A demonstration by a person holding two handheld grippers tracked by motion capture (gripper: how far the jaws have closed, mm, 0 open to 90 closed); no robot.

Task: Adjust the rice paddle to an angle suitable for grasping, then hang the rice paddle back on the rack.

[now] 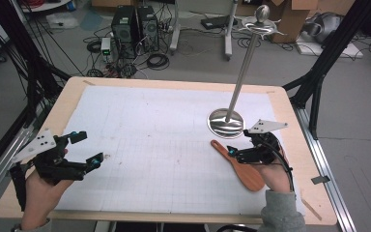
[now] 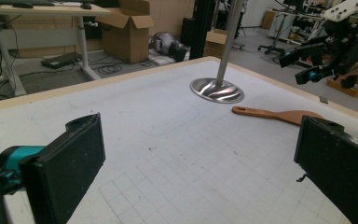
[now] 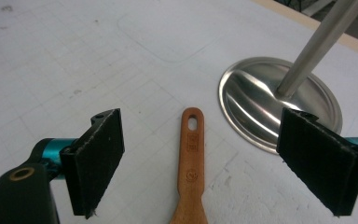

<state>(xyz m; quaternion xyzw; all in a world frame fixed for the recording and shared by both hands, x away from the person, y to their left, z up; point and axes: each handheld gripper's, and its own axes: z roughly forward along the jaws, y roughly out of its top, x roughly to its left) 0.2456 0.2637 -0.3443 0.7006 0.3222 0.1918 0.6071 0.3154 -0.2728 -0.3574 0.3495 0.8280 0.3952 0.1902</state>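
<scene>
A wooden spatula [image 1: 239,166] lies flat on the white gridded mat, its handle pointing toward the round base of a metal stand [image 1: 226,123]. My right gripper [image 1: 239,141] hovers open over the handle end. In the right gripper view the handle [image 3: 191,154], with its hanging hole, runs up between the two wide-apart jaws of that gripper [image 3: 209,161], and neither jaw touches it. My left gripper [image 1: 88,148] is open near the table's front left with nothing between its jaws. From the left gripper view [image 2: 200,172], the spatula [image 2: 279,114] and the right gripper [image 2: 300,66] show far off.
The stand's shiny base [image 3: 261,98] sits just beyond the spatula handle, and its pole [image 1: 244,67] leans up to a hooked top. A white mat [image 1: 164,125] covers the wooden table. Computers, cables and boxes lie on the floor behind.
</scene>
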